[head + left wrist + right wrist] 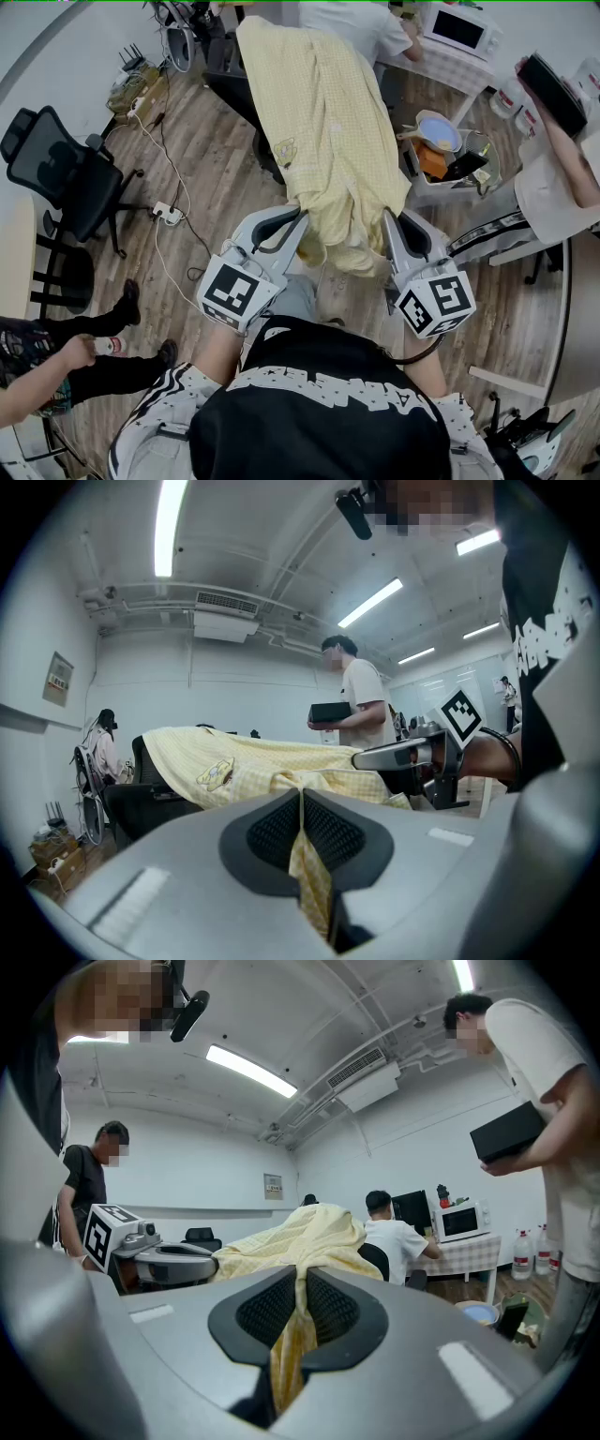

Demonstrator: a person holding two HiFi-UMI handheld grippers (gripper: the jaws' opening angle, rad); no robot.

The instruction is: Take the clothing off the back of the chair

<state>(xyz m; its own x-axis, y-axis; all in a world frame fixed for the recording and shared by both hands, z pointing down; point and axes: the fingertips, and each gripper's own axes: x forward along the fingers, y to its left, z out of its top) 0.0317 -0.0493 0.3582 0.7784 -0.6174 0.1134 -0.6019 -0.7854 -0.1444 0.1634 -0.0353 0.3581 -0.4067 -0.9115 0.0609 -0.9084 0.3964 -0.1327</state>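
Clothing (328,122), yellow and checked, lies draped over the chair (136,803) ahead of me. My left fingers (272,834) and right fingers (267,1312) are each clamped on its near hem. I judge it gripped but not yet pulled off. The room has a wooden floor (216,187), and a microwave (459,28) stands on a far surface (469,1246).

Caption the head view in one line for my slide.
Left gripper and right gripper clamp the near edge of a yellow garment draped over a black chair.
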